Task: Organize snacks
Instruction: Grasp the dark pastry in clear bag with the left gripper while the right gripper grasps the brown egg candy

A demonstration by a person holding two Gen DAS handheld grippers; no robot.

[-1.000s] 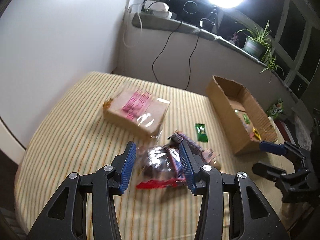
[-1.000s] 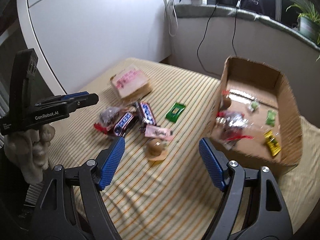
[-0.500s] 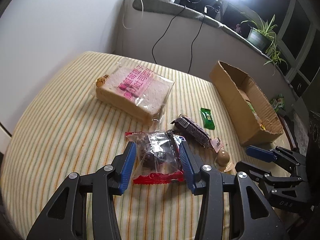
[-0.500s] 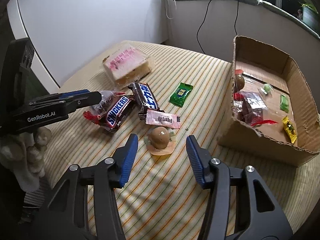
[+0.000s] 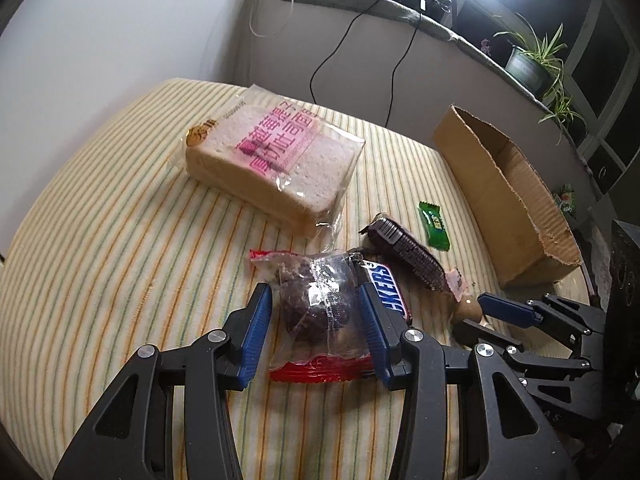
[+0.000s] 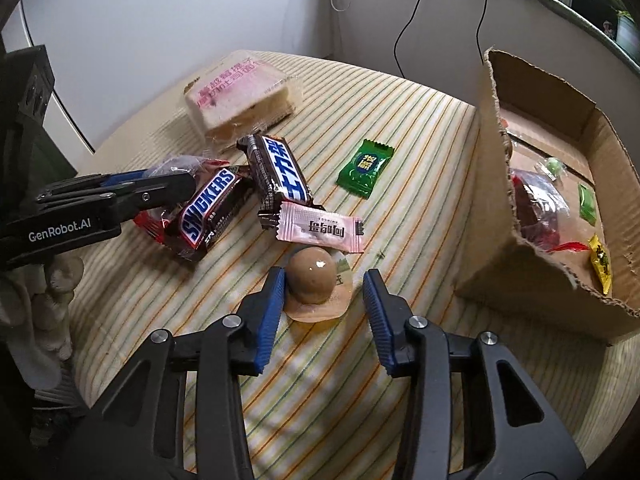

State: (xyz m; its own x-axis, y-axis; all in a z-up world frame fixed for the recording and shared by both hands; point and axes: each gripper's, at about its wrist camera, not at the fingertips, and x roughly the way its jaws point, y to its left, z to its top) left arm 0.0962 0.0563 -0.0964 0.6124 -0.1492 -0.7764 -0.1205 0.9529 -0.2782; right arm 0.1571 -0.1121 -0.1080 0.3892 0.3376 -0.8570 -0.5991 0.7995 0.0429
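While your left gripper (image 5: 316, 332) straddles the clear red-edged packet of dark cake (image 5: 316, 312) without pinching it, your right gripper (image 6: 324, 308) brackets the brown vacuum-packed egg (image 6: 314, 284), jaws just narrowed, pads not yet touching, both lined up for lifts toward the open cardboard box (image 6: 504, 240) at right. Both grippers sit lower and nearer their snacks than a second ago.

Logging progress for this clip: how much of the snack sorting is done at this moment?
Partly done. A red-edged packet and a few small candies already lie in the cardboard box. In hand: the left gripper straddles the dark cake packet, and the right gripper, its jaws just closing, straddles the brown domed snack; neither is gripped. Left: bread, two Snickers bars, pink sachet, green candy.
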